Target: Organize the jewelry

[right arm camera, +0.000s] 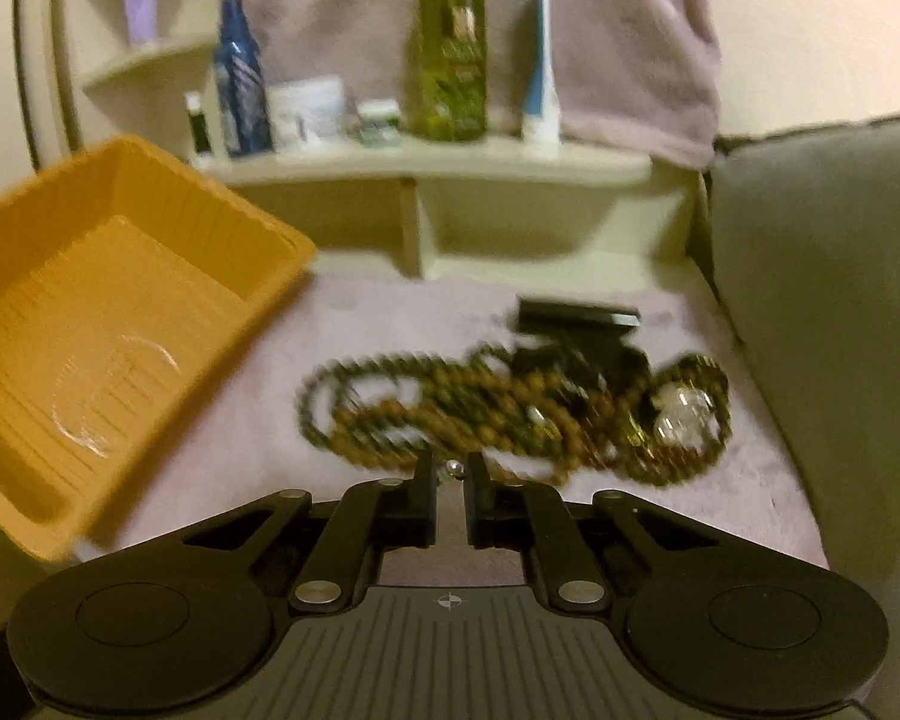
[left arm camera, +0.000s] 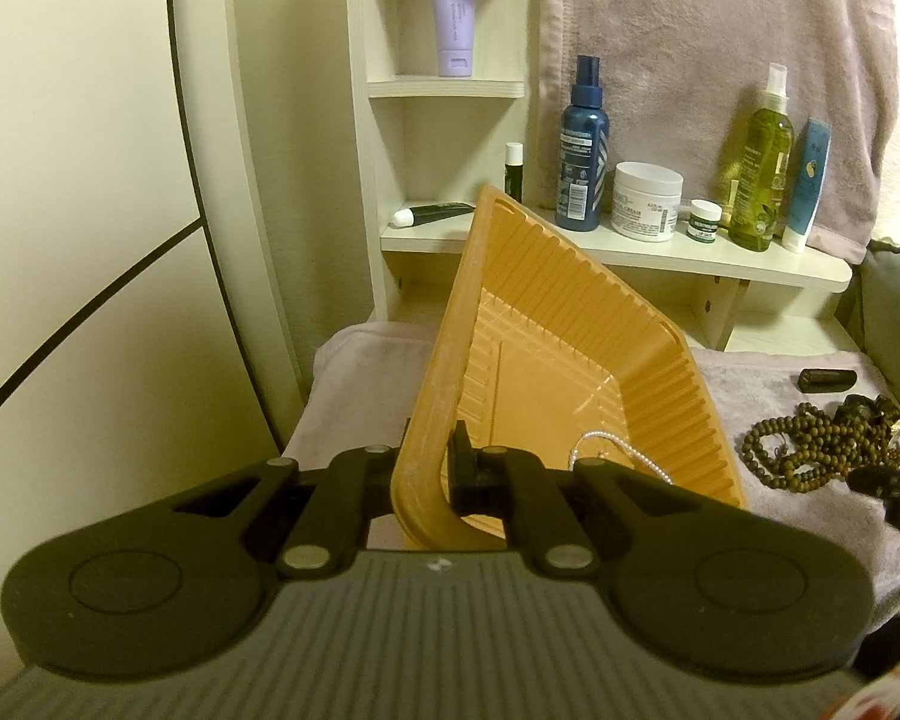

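Left wrist view shows my left tool [left arm camera: 435, 468] pinching the near rim of the ribbed orange plastic tray [left arm camera: 570, 360], one pad outside the wall and one inside, so the tray stands tilted up on the pale lilac towel [left arm camera: 354, 372] that covers the tabletop. A thin string of small white pearls [left arm camera: 606, 450] lies in the tray's low corner. To the right on the towel sits the heap of brown wooden bead strands [left arm camera: 810, 450], with a dark little cylinder [left arm camera: 827, 379] just behind it, and the tip of my right tool shows dark at the edge there.

From the right wrist view, blurred, my right tool [right arm camera: 450, 474] has its fingers nearly pressed together, a narrow gap left, with a tiny silver bead [right arm camera: 452, 467] between the tips; I cannot tell whether the pads press on it. It sits at the near edge of the tangled beads, where a gold-toned piece with clear stones [right arm camera: 687, 414] lies at the right end. The cream shelf [right arm camera: 450, 159] behind carries bottles and jars.
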